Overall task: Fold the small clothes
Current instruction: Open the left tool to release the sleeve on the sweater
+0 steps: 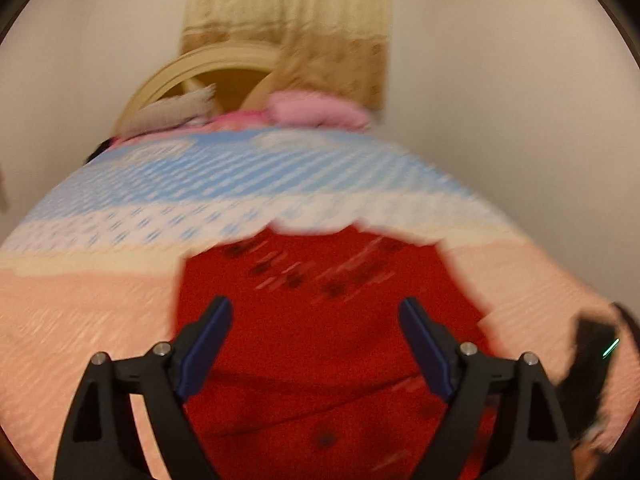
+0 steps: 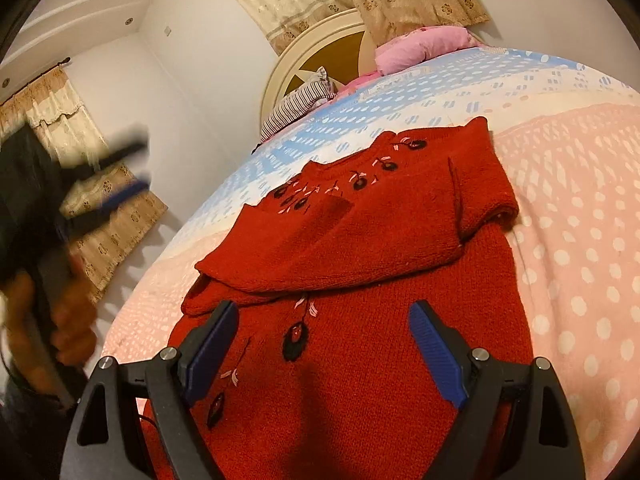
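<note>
A small red knitted sweater [image 2: 360, 240] with dark embroidered flowers lies on the bed, its sleeves folded across the chest. It also shows in the blurred left wrist view [image 1: 320, 340]. My right gripper [image 2: 322, 314] is open and empty, just above the sweater's lower body. My left gripper [image 1: 316, 310] is open and empty above the sweater. It also shows, blurred, at the far left of the right wrist view [image 2: 120, 184], held up off the bed.
The bedspread [image 2: 580, 240] is pink with white dots, turning blue and white toward the headboard [image 2: 320, 44]. A pink pillow [image 2: 424, 46] and a striped pillow [image 2: 300, 104] lie at the head. The bed's left edge [image 2: 152, 280] drops to the floor. Curtains [image 2: 100, 240] hang there.
</note>
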`<action>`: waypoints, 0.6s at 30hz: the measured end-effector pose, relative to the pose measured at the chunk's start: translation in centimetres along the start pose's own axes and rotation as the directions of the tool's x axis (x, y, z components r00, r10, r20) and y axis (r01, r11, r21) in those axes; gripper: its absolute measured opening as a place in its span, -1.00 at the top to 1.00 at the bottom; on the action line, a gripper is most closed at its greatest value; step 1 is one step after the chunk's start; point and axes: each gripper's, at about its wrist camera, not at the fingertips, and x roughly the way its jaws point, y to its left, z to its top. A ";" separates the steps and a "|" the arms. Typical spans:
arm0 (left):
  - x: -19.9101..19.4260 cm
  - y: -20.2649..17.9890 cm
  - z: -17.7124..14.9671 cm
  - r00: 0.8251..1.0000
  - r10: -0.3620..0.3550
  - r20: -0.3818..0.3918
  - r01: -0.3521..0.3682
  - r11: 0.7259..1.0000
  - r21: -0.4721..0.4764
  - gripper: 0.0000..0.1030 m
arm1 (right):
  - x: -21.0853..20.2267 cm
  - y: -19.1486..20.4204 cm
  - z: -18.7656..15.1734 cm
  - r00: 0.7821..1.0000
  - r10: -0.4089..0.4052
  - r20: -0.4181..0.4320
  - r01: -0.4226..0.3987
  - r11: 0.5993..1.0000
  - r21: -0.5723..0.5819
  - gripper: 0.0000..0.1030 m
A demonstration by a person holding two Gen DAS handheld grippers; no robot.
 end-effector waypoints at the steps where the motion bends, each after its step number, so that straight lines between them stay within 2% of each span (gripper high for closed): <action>1: 0.3 1.3 -1.0 0.999 0.036 -0.023 -0.036 0.999 -0.011 -0.70 | 0.0 0.0 0.0 1.000 -0.002 -0.001 0.002 1.000 -0.001 -0.70; 5: 2.3 6.2 -4.9 0.982 0.147 -0.121 -0.155 0.986 -0.060 -0.70 | -0.1 0.1 0.0 1.000 -0.006 -0.001 0.006 1.000 -0.001 -0.70; 8: 3.7 8.1 -6.5 0.974 0.150 -0.169 -0.170 0.979 -0.112 -0.70 | 0.3 0.0 0.1 1.000 -0.025 -0.015 0.025 1.000 0.000 -0.70; 12: 4.5 8.9 -7.0 0.981 0.101 -0.165 -0.130 0.976 -0.176 -0.70 | 0.8 0.3 0.1 0.998 -0.059 -0.037 0.058 0.998 -0.015 -0.70; 15: 5.5 9.2 -6.9 0.978 0.118 -0.175 -0.151 0.971 -0.187 -0.70 | 1.0 0.4 0.0 0.996 -0.074 -0.044 0.073 0.997 -0.023 -0.70; 17: 6.7 10.1 -6.8 0.966 0.146 -0.215 -0.190 0.961 -0.201 -0.71 | 1.1 0.4 0.0 0.996 -0.076 -0.046 0.075 0.997 -0.023 -0.70; 18: 7.0 10.7 -6.8 0.959 0.160 -0.235 -0.213 0.951 -0.223 -0.77 | 1.1 0.3 0.0 0.996 -0.076 -0.046 0.075 0.997 -0.024 -0.70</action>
